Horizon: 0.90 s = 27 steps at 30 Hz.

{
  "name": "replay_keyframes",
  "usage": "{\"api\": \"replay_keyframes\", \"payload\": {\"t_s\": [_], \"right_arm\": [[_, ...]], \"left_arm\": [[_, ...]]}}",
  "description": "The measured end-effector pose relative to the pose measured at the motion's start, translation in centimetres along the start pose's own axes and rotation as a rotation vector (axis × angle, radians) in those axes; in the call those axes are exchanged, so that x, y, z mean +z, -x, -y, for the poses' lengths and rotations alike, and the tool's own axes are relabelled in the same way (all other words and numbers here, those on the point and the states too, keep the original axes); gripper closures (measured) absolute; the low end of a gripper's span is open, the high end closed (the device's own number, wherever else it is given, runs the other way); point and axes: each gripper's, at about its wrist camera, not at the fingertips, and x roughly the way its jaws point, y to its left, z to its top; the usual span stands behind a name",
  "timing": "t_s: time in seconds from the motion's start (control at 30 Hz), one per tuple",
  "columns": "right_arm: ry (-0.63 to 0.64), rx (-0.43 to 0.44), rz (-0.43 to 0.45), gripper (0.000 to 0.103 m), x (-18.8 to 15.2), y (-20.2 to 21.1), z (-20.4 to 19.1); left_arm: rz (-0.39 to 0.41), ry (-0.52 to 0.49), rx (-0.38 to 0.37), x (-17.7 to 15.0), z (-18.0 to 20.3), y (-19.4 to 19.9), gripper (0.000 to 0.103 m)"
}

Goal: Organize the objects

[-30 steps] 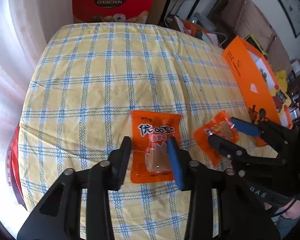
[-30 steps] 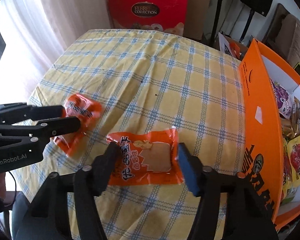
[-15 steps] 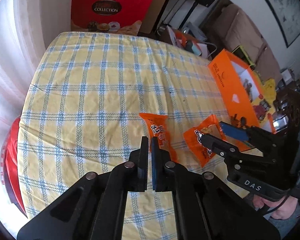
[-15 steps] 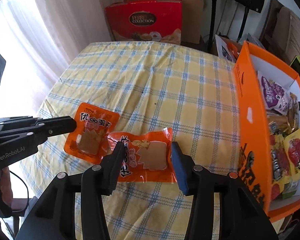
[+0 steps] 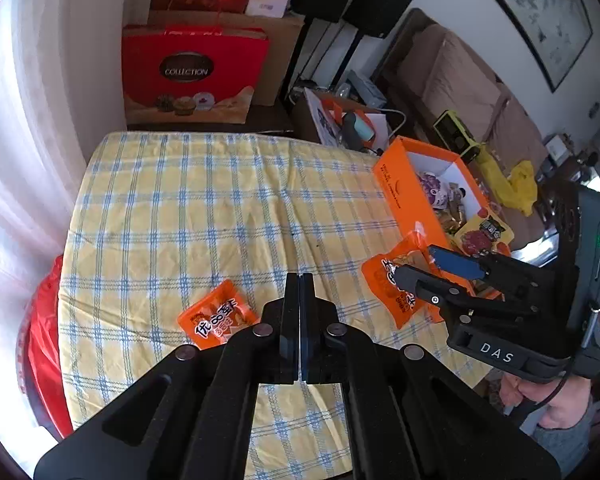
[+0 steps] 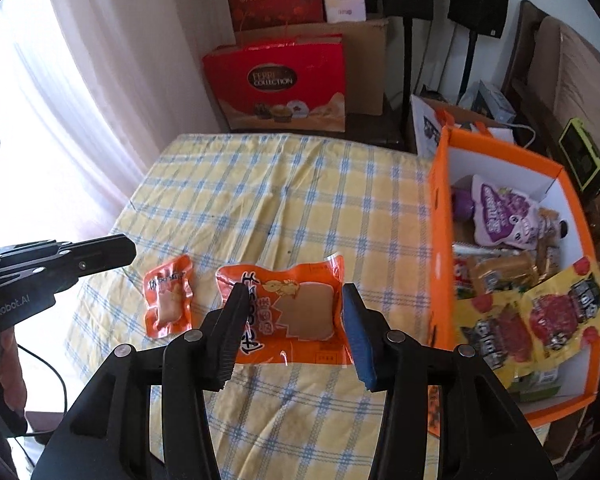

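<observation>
Two orange snack packets are in play. The smaller one point(image 5: 219, 313) point(image 6: 169, 297) lies on the yellow checked tablecloth point(image 5: 204, 216). My left gripper point(image 5: 299, 280) is shut and empty, raised above and just right of it. My right gripper point(image 6: 294, 308) is shut on the larger orange packet point(image 6: 290, 308) and holds it lifted off the cloth; this also shows in the left wrist view point(image 5: 396, 280). An open orange box point(image 6: 440, 240) with several snack packs stands to the right.
A red gift box point(image 6: 278, 84) and a brown carton stand behind the table's far edge. A red bag point(image 5: 40, 344) hangs off the table's left side. Curtains are on the left. Speakers and a sofa are at the back right.
My left gripper shut, then let the small packet drop to the cloth and rose. My right gripper closed on the large packet and lifted it toward the orange box.
</observation>
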Motion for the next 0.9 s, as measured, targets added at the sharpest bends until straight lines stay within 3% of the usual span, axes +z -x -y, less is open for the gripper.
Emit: {"api": "replay_keyframes", "payload": {"t_s": [0.53, 0.57, 0.63, 0.7, 0.77, 0.9], "right_arm": [[-0.001, 0.01, -0.003, 0.056, -0.6, 0.1, -0.3], [-0.002, 0.011, -0.004, 0.056, -0.7, 0.0, -0.4], [-0.002, 0.01, -0.004, 0.056, -0.7, -0.1, -0.4], [-0.006, 0.011, -0.006, 0.056, -0.8, -0.4, -0.3], [-0.011, 0.012, -0.007, 0.056, -0.9, -0.6, -0.2], [-0.021, 0.017, -0.011, 0.055, -1.2, -0.9, 0.0]], "left_arm": [[-0.034, -0.006, 0.144, -1.7, -0.9, -2.1, 0.102], [-0.034, -0.002, 0.157, -1.7, -1.1, -2.3, 0.097], [-0.035, 0.006, 0.167, -1.8, -1.4, -2.4, 0.077], [-0.043, 0.027, 0.158, -1.9, -1.8, -2.8, 0.04], [-0.047, 0.065, 0.143, -2.1, -2.4, -3.1, 0.031], [-0.08, 0.124, 0.159, -2.1, -3.4, -4.4, 0.025]]}}
